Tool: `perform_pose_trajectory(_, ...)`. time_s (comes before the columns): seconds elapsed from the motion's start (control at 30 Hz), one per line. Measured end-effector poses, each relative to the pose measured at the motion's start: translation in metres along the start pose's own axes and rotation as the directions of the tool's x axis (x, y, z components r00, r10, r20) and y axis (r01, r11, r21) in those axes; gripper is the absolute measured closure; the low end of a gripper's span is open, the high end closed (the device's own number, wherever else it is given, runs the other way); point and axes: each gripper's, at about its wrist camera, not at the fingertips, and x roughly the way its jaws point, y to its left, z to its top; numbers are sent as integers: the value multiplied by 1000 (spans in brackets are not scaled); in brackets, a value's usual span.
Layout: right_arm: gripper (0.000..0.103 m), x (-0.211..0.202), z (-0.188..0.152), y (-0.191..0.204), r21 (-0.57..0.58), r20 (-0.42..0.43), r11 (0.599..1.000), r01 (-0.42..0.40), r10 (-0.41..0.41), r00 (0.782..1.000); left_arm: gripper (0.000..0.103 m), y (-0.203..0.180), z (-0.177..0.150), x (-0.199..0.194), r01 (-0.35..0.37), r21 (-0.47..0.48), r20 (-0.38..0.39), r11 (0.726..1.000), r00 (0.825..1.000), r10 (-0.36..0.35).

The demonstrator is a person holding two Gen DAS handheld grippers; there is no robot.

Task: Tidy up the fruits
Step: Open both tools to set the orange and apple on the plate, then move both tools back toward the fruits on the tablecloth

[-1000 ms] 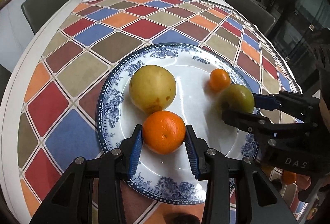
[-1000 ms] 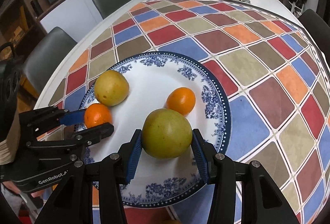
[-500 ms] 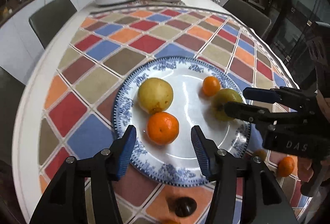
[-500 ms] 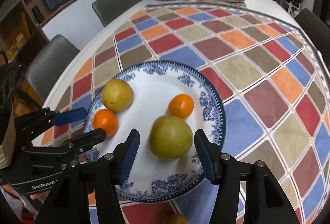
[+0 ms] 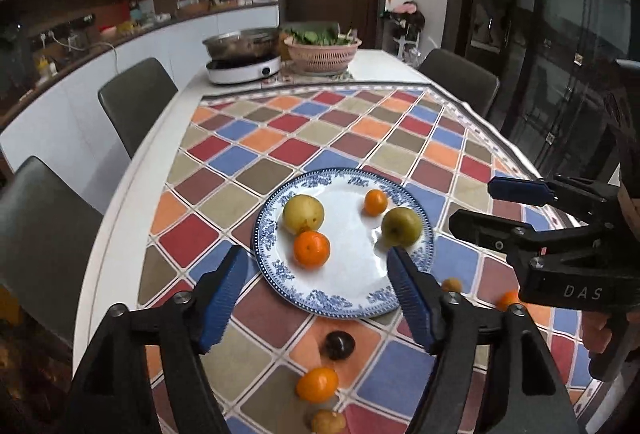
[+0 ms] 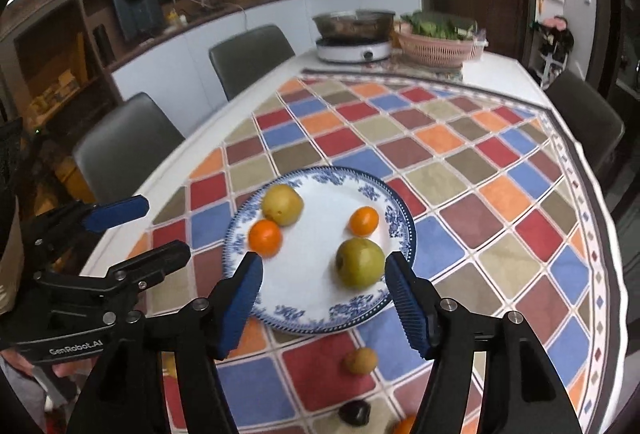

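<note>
Left wrist view: four fruits sit on the plate (image 5: 276, 266); several loose fruits (image 5: 317, 383) remain on the tablecloth. Left gripper (image 5: 316, 298) and right gripper (image 6: 322, 298) both gape empty.

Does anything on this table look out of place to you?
Yes. Four fruits sit on the blue-patterned plate, but others lie loose on the checked tablecloth in front of it: a dark plum, a small orange and a small brown fruit. Nothing looks spilled or broken.
</note>
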Motion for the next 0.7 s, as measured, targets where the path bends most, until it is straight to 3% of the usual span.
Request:
perform_pose_trajectory(0.07,31,-13,-4,5,-10,29,1000,20,-20,999,25,-1,-4,-13,-12,-3,24,1000,1000,12)
perform_pose_trajectory(0.4,30,-57,-39,20,-38,103,995,89,-84,991,16,-17,-45,-62,-101,-21,118,995,988,103)
perform_pose_trajectory(0.7,30,-77,-75,28,-52,161,987,150,-140,977,15,-22,-86,-72,-140,-57,106,989,984,145)
